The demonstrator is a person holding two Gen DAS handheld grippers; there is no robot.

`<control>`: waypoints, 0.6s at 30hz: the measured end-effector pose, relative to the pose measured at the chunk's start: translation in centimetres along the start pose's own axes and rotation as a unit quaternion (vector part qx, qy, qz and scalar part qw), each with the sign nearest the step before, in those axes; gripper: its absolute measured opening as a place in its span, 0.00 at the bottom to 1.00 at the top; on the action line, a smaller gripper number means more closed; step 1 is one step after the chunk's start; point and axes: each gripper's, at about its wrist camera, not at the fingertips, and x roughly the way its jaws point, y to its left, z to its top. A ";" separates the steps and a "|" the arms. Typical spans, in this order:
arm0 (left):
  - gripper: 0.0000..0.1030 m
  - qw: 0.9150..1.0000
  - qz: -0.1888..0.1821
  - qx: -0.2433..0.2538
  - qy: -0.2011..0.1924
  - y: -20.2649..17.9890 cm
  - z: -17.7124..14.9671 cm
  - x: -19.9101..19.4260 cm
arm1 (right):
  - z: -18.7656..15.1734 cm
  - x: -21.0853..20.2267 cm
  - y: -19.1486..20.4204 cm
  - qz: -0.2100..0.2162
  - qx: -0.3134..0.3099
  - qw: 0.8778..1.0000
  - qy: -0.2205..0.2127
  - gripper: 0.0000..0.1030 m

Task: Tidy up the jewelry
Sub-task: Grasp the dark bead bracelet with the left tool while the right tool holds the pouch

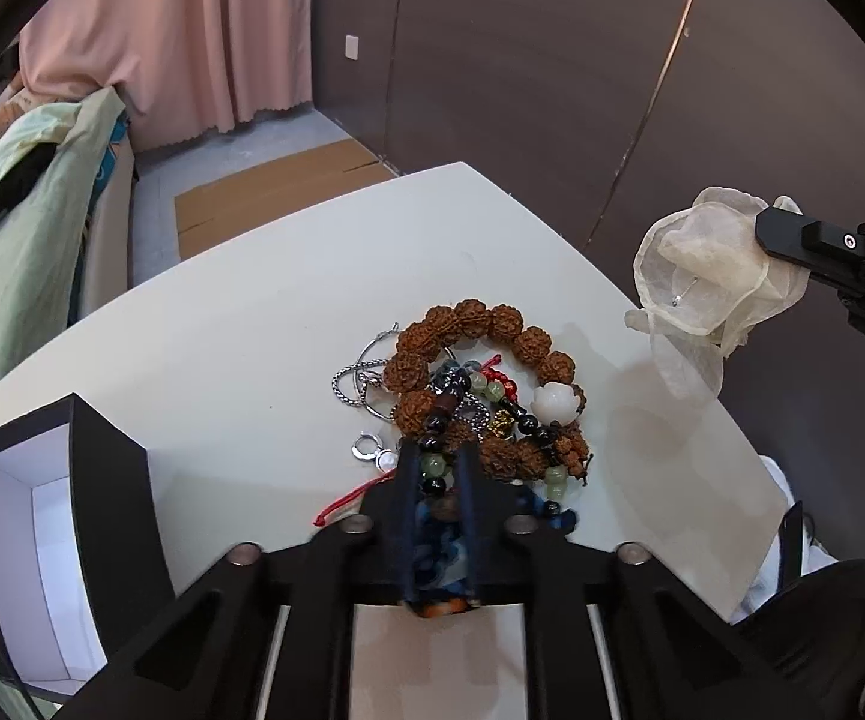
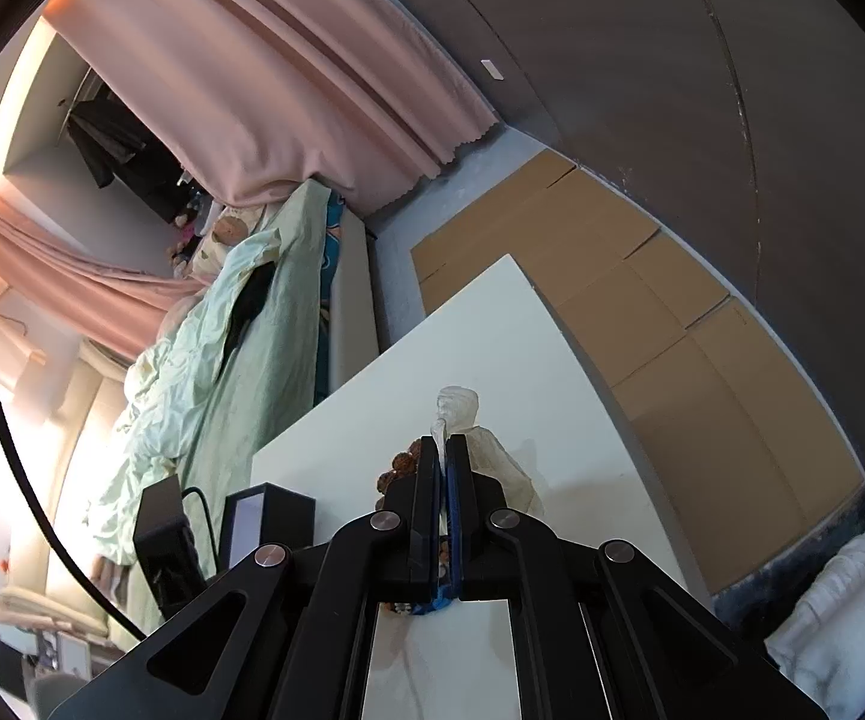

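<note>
Both grippers clamped, each on its own item.
Left gripper [image 1: 439, 456] nearly closed on green-and-black bead strand [image 1: 435, 463], low centre, at near edge of jewelry pile [image 1: 480, 387] on white table [image 1: 222, 324]. Right gripper [image 2: 448, 450] fully closed on sheer organza pouch [image 1: 702, 264], right edge, clear of pile.

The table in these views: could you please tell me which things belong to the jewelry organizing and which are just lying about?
Belonging:
jewelry pile
black box
sheer pouch, held by right claw
left claw

Lying about:
cardboard
green bedding
pink curtain
</note>
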 end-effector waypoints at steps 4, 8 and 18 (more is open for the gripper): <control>0.08 1.000 -0.008 -0.007 -0.008 0.2 0.0 -0.9 | 0.0 0.0 0.2 0.001 0.001 1.000 0.000 0.04; 0.08 0.999 -0.016 -0.012 -0.035 0.5 0.7 -2.9 | -0.2 -0.1 1.3 0.018 -0.005 1.000 -0.002 0.04; 0.08 0.994 -0.031 -0.035 -0.100 2.6 1.2 -8.3 | -1.1 0.1 4.8 0.043 -0.037 0.998 -0.015 0.04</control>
